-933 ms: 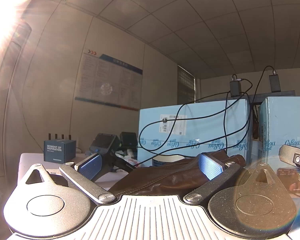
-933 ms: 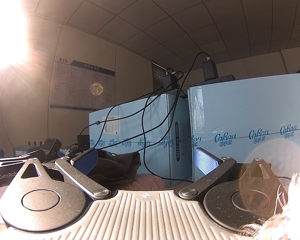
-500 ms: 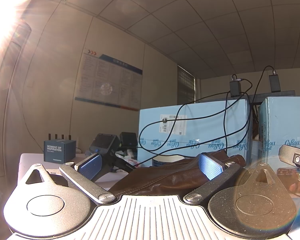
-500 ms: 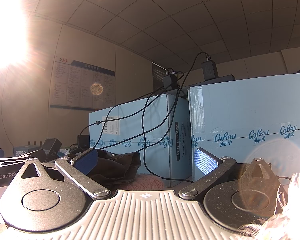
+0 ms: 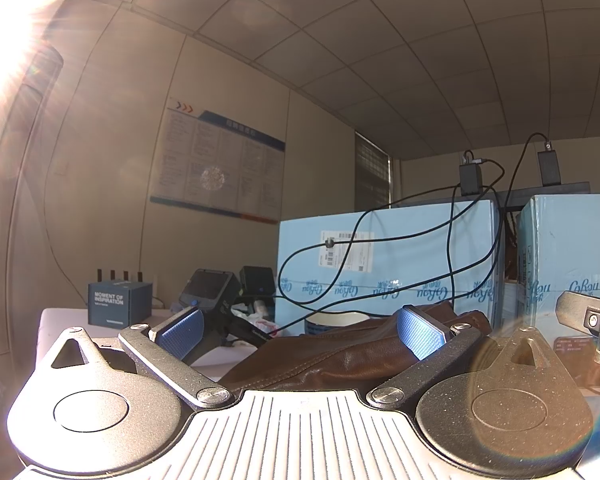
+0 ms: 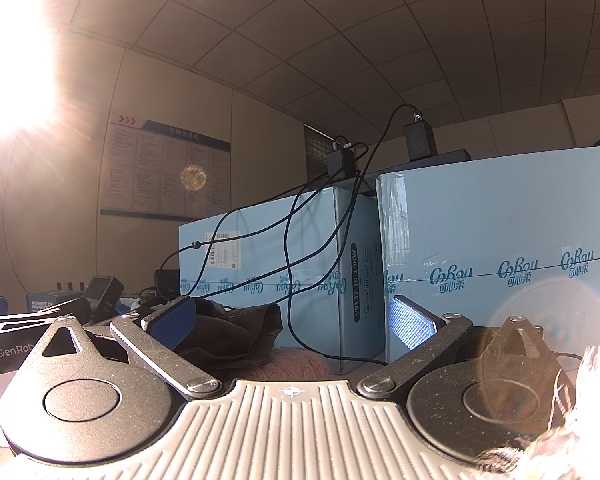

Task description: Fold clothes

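The left gripper [image 5: 300, 330] sits low with its jaws spread wide and holding nothing, a brown leather garment [image 5: 340, 354] heaped on the table [image 5: 60, 320] between them. The right gripper [image 6: 290, 320] is likewise released, facing a dark garment [image 6: 236, 334] and a pink knit [image 6: 296, 364]. To start well, I'd pinch one clear edge (not a bunched fold), lifting slowly clear of the dangling black cables [image 6: 288, 280].

blue cartons [image 5: 384, 264] | black cables [image 6: 300, 240] | wall chart [image 5: 220, 168] | possibly router box [image 5: 118, 304]
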Available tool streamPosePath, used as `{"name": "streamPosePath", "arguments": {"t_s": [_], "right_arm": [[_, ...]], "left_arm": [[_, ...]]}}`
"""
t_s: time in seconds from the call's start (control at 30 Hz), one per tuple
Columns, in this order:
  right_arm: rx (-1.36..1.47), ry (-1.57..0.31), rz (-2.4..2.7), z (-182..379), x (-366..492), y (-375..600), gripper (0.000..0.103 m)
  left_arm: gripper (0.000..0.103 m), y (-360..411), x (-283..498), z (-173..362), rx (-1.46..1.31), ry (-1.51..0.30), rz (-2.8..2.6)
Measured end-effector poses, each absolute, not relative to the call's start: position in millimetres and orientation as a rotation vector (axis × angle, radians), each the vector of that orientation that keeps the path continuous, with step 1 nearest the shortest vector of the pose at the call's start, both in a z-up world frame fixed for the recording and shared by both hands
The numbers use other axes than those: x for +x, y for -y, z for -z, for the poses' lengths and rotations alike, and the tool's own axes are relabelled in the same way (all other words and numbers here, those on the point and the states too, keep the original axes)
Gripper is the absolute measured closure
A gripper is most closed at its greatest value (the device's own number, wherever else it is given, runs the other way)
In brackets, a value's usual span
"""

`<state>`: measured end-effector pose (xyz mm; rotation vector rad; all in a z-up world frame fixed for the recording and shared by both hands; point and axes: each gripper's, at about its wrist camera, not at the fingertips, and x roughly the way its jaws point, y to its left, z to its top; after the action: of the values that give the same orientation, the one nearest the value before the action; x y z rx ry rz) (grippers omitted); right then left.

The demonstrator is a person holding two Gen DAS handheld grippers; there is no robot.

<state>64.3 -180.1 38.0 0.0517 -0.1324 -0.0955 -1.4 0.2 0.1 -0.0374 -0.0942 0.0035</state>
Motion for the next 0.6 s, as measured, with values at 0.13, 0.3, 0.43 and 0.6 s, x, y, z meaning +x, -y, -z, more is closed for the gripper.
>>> {"name": "streamPosePath", "arguments": {"t_s": [0.13, 0.3, 0.43, 0.6], "right_arm": [[0.049, 0.135, 0.099, -38.2, 63.6, 179.7, 0.000], [0.041, 0.141, 0.122, -38.1, 63.3, 179.1, 0.000], [0.022, 0.142, 0.155, -38.9, 63.4, 176.7, 0.000], [-0.012, 0.150, 0.229, -38.7, 60.2, 172.7, 0.000]], "left_arm": [[0.000, -1.5, -7.5, -0.2, -0.047, 0.131, -0.014], [0.000, 4.5, -10.9, -2.3, -0.011, 0.157, -0.001], [0.000, 10.4, -14.1, -6.1, 0.003, 0.206, 0.046], [0.000, 19.7, -9.2, -18.8, -0.044, 0.191, 0.106]]}}
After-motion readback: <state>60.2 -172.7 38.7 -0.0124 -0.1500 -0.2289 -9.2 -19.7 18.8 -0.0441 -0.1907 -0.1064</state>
